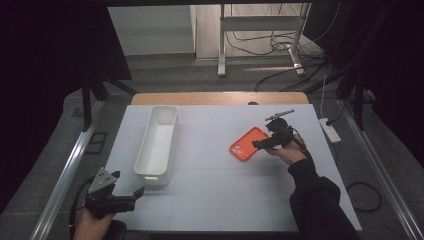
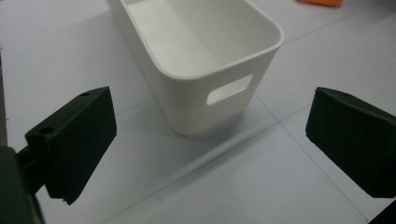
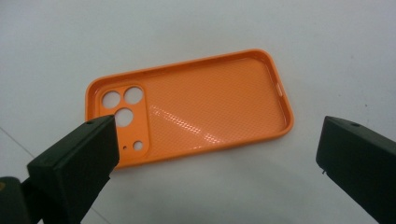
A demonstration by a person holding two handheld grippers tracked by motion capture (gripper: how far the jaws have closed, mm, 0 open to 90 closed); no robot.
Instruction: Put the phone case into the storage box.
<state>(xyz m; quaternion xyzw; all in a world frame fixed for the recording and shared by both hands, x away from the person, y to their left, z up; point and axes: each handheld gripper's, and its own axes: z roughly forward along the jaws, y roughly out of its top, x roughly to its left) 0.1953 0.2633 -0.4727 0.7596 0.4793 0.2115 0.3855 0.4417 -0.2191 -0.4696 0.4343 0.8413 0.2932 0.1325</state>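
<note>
Lying inside-up on table [image 1: 210, 200]: orange phone case [image 3: 205, 105], camera cutouts visible, one corner hidden behind right hand-held gripper [image 3: 217, 154], jaws apart.

Orange phone case [image 3: 205, 102], lying flat, hollow side up, camera cutouts at one end, on white table [image 3: 196, 28]

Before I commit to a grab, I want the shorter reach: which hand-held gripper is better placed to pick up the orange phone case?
Right. The right hand-held gripper hangs open at the orange phone case, jaws flanking it. The left hand-held gripper sits by the white bin, far off.
</note>
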